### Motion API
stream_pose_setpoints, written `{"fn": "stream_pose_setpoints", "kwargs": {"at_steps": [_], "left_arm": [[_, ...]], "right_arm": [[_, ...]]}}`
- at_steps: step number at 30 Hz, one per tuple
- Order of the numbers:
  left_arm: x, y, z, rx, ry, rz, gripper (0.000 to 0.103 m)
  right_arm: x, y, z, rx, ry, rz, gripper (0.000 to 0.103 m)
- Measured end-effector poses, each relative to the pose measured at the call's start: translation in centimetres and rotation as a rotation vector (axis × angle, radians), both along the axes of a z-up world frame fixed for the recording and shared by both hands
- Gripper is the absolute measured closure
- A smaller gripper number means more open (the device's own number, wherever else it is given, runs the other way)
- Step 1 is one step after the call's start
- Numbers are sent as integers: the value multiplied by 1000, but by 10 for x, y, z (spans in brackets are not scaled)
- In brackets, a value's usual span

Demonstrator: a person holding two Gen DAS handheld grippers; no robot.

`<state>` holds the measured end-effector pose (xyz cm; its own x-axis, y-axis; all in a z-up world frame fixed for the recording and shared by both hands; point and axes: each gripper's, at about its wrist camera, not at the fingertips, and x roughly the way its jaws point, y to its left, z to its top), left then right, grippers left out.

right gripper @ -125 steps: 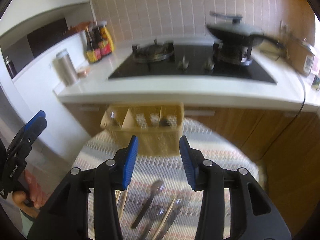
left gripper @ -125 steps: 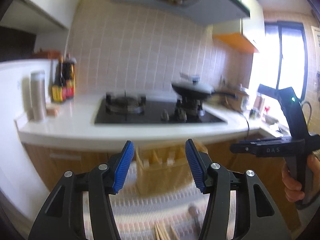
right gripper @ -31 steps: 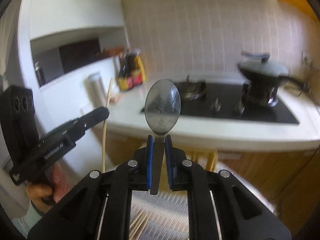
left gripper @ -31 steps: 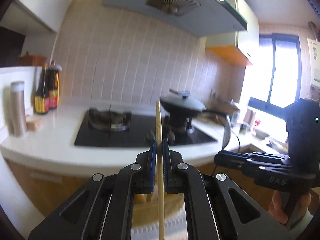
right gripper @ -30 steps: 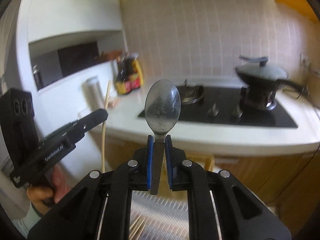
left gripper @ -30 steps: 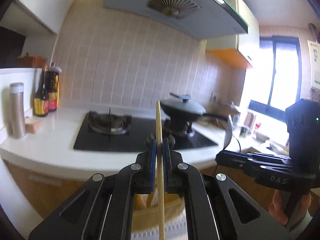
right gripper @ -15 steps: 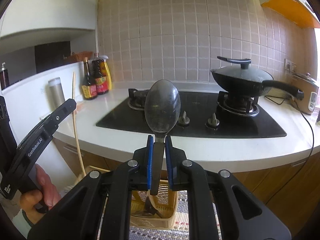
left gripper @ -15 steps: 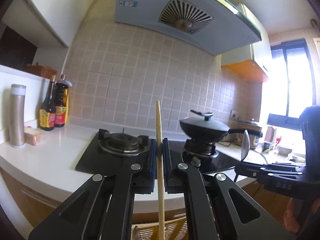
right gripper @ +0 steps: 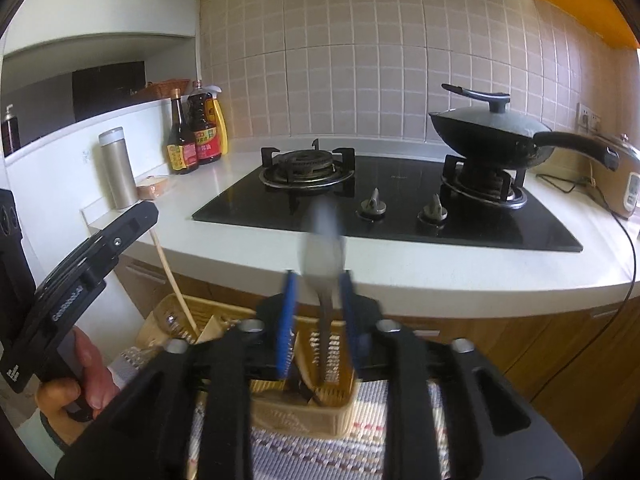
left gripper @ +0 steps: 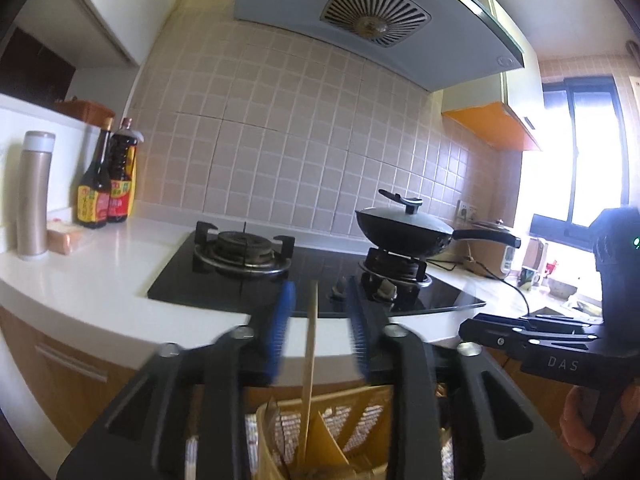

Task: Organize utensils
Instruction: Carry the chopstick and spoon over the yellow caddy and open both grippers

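In the left wrist view my left gripper (left gripper: pixel 318 324) is open, its blue pads apart. A wooden chopstick (left gripper: pixel 310 356) stands free between them, its lower end in the yellow utensil basket (left gripper: pixel 360 412) below. In the right wrist view my right gripper (right gripper: pixel 318 312) is open. A metal spoon (right gripper: pixel 324 248), blurred by motion, is between the pads with its handle reaching down into the basket (right gripper: pixel 280 408). The chopstick (right gripper: pixel 172 276) shows there leaning in the basket's left compartment, below the left gripper's body (right gripper: pixel 80 272).
The basket stands on a striped mat (right gripper: pixel 320 448) in front of a white counter (right gripper: pixel 440 280). On the counter are a black hob (right gripper: pixel 380 208), a lidded wok (right gripper: pixel 492 132), sauce bottles (right gripper: pixel 196 136) and a steel flask (right gripper: pixel 118 168).
Both grippers have opened. The chopstick and the spoon, held shut half a second ago, now drop loose into the basket. Both cameras sit lower and nearer the basket.
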<state>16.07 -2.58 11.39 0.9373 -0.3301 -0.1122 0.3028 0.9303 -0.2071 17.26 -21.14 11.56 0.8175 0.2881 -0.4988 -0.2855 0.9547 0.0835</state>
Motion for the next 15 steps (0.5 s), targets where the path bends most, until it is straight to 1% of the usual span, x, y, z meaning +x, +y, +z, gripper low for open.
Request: {"fn": "stream_pose_setpoints", "kwargs": {"at_steps": [1,2,3,5,11,15], "left_arm": [[-3,2,2,-5,5,-1,64],[-8,5,4,-9,17,-10,57],[-13,7,6,-12,26,-22,54],[-27,10,12,-16,28,-38,53],[-74,19,36,-17,31,-75,53],[-101,25,46,-25,52,-107,53]], "right_arm": [[-3,-2,1,6,0,-3,72],[-7,-3,2,11,2,-6,71],[-12,-5,5,20,6,-4,69],[-22,-7,9,31,10,0,69],[-58,-10,24,23,9,-17,69],[-82,-15,31,18,47,-39,69]]}}
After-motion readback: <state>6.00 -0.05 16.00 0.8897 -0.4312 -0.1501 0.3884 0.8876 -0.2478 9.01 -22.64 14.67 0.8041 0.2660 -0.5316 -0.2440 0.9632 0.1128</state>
